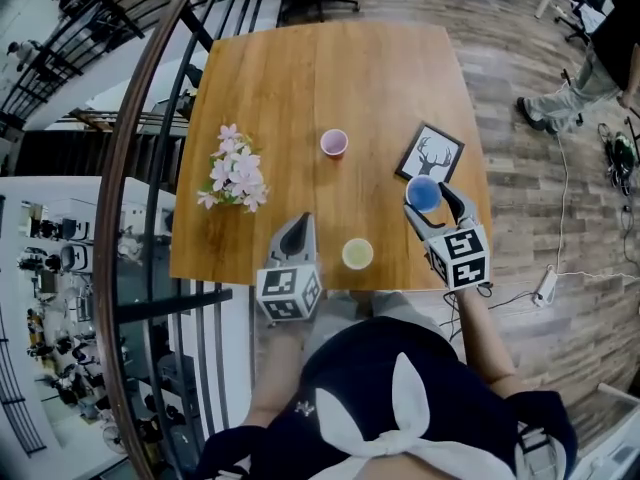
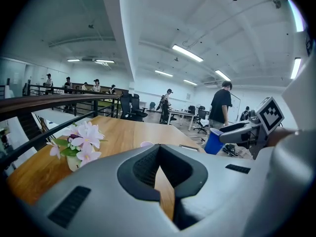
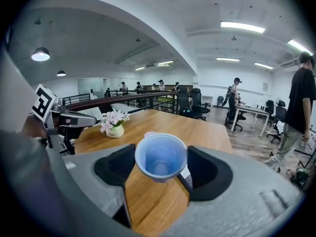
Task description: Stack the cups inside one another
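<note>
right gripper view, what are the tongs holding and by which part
The right tongs hold the blue cup by its opposite sides, just under the rim. The left tongs are shut on nothing.

The person is wearing a dark navy top (image 1: 395, 363) with a white knotted bow (image 1: 400, 423) lying across its front, and its short sleeves (image 1: 232, 453) are matching it in colour. The left hand-held gripper (image 1: 300, 226) and the right hand-held gripper (image 1: 430, 196) are both showing pale grey moulded shells, with black textured pads (image 2: 143, 169) lining the jaws and narrow dark slots (image 2: 69, 206) sitting to either side. A white cube (image 1: 289, 293) printed with black square markers is riding on the left one, and a matching cube (image 1: 460, 258) on the right.
</note>
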`<state>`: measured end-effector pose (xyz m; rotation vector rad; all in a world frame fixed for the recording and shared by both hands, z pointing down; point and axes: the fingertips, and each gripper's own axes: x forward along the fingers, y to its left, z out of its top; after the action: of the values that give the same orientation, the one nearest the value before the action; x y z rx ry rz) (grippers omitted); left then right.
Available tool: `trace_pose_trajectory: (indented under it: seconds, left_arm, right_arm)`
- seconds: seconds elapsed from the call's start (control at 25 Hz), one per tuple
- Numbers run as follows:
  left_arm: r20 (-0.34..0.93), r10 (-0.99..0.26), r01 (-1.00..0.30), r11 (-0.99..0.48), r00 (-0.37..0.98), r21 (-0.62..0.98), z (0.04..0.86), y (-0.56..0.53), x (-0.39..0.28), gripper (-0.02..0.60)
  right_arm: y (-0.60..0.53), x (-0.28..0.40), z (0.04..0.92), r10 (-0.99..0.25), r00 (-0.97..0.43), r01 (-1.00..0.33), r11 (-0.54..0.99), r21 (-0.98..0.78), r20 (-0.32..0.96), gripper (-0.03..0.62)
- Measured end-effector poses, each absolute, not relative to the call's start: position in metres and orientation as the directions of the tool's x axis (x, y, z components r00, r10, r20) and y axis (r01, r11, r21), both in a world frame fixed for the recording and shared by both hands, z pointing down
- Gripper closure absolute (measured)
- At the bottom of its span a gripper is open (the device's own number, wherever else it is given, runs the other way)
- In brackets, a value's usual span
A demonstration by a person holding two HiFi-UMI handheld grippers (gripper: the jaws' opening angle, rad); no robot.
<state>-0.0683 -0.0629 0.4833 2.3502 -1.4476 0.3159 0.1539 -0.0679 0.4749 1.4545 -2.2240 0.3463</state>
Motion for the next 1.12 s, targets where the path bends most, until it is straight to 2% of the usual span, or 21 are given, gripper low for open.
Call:
trace_pose_trajectory:
  seconds: [1.12]
  left_arm:
    - [0.382,-0.850,-0.930,-0.307,0.363,0.202,0.491,-0.074,-0.100,0.565]
  right_arm:
    - [-0.128,0.064,0.465,-0.714,-0.516,-0.793,0.607,0.050,0.472,0.267]
